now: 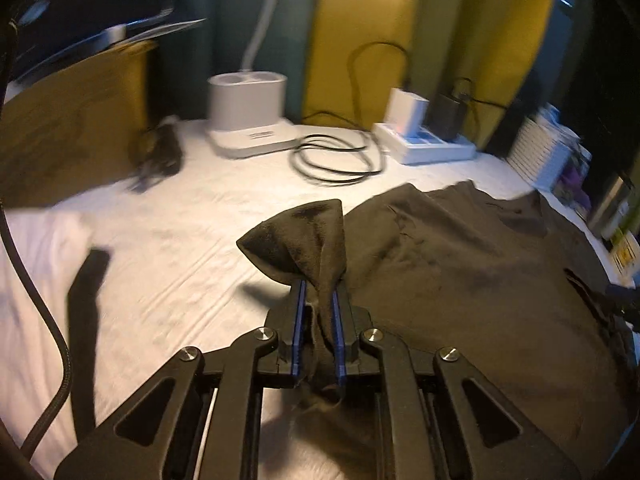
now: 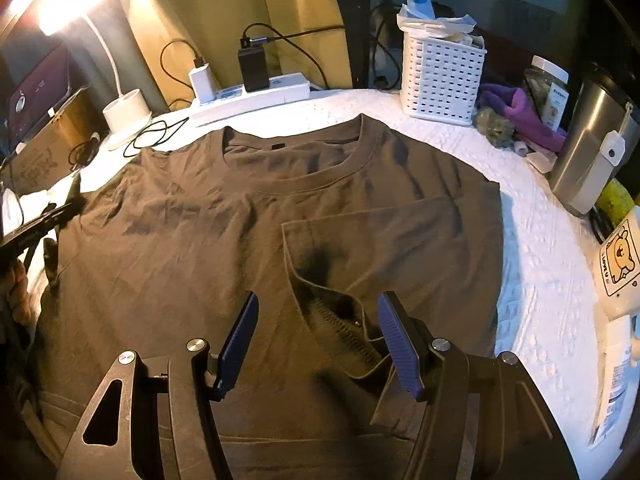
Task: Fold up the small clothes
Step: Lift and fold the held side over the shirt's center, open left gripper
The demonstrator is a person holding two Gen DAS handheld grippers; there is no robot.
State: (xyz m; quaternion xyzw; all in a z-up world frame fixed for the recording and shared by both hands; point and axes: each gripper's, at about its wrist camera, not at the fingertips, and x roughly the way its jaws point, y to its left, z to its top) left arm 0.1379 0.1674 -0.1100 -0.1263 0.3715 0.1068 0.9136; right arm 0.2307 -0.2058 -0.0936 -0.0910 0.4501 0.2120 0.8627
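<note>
A dark brown T-shirt (image 2: 248,216) lies front up on the white cloth-covered table (image 2: 536,248), collar toward the far side. Its right sleeve (image 2: 400,240) is folded inward over the body. My right gripper (image 2: 318,304) is open and empty, just above the shirt near the folded sleeve's edge. In the left wrist view my left gripper (image 1: 318,292) is shut on a bunched piece of the shirt's left sleeve (image 1: 304,236), held up above the table; the rest of the shirt (image 1: 480,264) spreads to the right. The left gripper's tip (image 2: 44,220) shows at the right wrist view's left edge.
A white power strip with chargers (image 2: 248,96), a lamp base (image 2: 126,114) and coiled cables (image 1: 336,160) stand along the far edge. A white basket (image 2: 440,80), purple cloth (image 2: 520,116), jar and steel flask (image 2: 592,152) stand at far right. A cardboard box (image 1: 72,120) is at left.
</note>
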